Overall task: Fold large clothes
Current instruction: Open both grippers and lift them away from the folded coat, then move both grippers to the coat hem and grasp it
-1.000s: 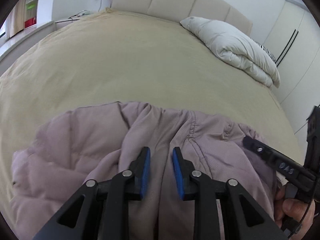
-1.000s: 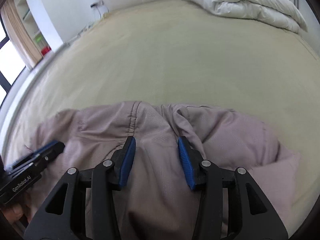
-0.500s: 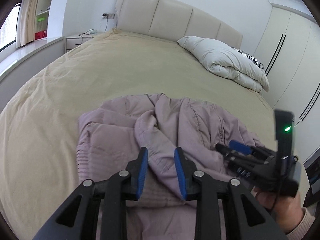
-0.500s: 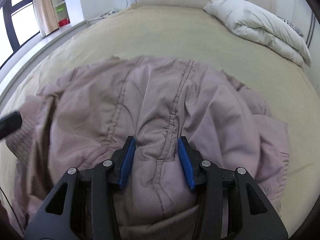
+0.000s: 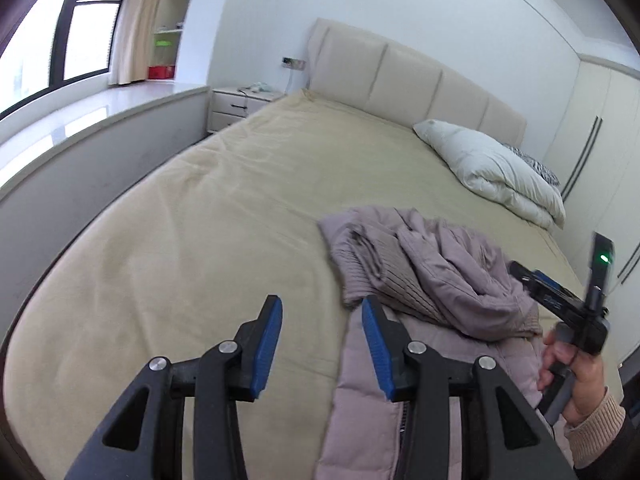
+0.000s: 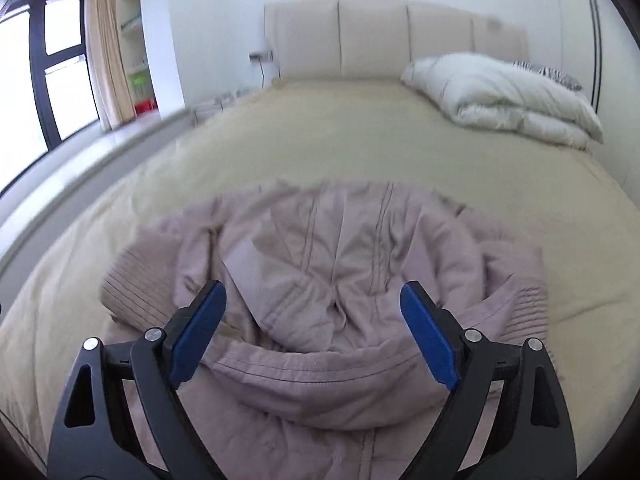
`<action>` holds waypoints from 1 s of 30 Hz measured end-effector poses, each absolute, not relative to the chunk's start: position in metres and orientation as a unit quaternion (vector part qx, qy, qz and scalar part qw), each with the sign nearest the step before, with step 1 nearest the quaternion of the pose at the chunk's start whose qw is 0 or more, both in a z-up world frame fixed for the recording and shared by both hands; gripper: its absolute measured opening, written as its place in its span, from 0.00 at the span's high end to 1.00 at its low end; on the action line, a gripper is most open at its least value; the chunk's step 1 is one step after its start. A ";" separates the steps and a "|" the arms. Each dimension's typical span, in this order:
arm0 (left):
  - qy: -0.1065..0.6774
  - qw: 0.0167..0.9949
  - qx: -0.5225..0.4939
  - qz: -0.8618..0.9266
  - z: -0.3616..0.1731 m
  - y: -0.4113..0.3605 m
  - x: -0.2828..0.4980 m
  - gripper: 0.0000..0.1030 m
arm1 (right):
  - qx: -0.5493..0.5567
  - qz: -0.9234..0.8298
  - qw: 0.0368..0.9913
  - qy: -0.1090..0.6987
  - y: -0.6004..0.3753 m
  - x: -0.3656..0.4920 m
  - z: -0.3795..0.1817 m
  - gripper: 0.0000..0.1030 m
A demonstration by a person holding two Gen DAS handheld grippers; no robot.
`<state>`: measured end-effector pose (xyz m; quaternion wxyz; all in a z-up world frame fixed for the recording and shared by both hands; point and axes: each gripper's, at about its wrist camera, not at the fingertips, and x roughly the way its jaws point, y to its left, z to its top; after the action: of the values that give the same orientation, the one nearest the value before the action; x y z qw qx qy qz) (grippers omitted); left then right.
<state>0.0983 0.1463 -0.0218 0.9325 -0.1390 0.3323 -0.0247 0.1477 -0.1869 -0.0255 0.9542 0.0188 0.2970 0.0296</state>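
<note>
A mauve padded jacket (image 6: 336, 272) lies crumpled on the beige bed (image 6: 360, 140), its ribbed cuffs showing at both sides. It also shows in the left wrist view (image 5: 432, 276), to the right of my left gripper. My left gripper (image 5: 322, 312) is open and empty above the bedspread at the jacket's left edge. My right gripper (image 6: 314, 300) is wide open and empty, raised just above the jacket's near part. The right gripper also shows in the left wrist view (image 5: 560, 300), held in a hand.
A folded white duvet (image 6: 504, 96) lies at the bed's far right by the padded headboard (image 6: 380, 36). A window ledge (image 5: 80, 128) runs along the left side, with a nightstand (image 5: 240, 106) beyond it. Wardrobe doors (image 5: 600, 128) stand at the right.
Both grippers let go of the jacket and opened, the right one wide. Both pulled back and up, and the left one swung left off the jacket. The jacket settled in a crumpled heap.
</note>
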 end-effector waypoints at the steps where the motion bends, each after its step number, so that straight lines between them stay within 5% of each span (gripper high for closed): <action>1: 0.318 0.937 -0.142 -0.004 -0.011 0.165 0.082 0.56 | 0.013 0.029 0.966 0.256 -0.189 0.125 -0.009 0.13; 4: 0.285 0.950 -0.121 0.046 0.016 0.200 0.043 0.40 | -0.014 0.008 0.983 0.184 -0.199 0.064 0.024 0.00; 9: 0.328 0.940 -0.099 -0.002 0.009 0.205 -0.004 0.23 | 0.047 0.023 0.975 0.216 -0.230 -0.030 0.034 0.00; 19: 0.534 0.825 -0.128 -0.135 -0.139 0.126 -0.061 0.23 | 0.106 -0.016 0.931 0.349 -0.333 -0.181 -0.034 0.00; 30: 0.574 0.780 -0.163 -0.189 -0.158 0.123 -0.070 0.28 | 0.259 -0.008 0.850 0.460 -0.420 -0.245 -0.119 0.00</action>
<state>-0.0696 0.1228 -0.1582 0.7802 -0.1633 0.5735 -0.1889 -0.2446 -0.4200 -0.1191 0.8496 0.2586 0.4596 -0.0084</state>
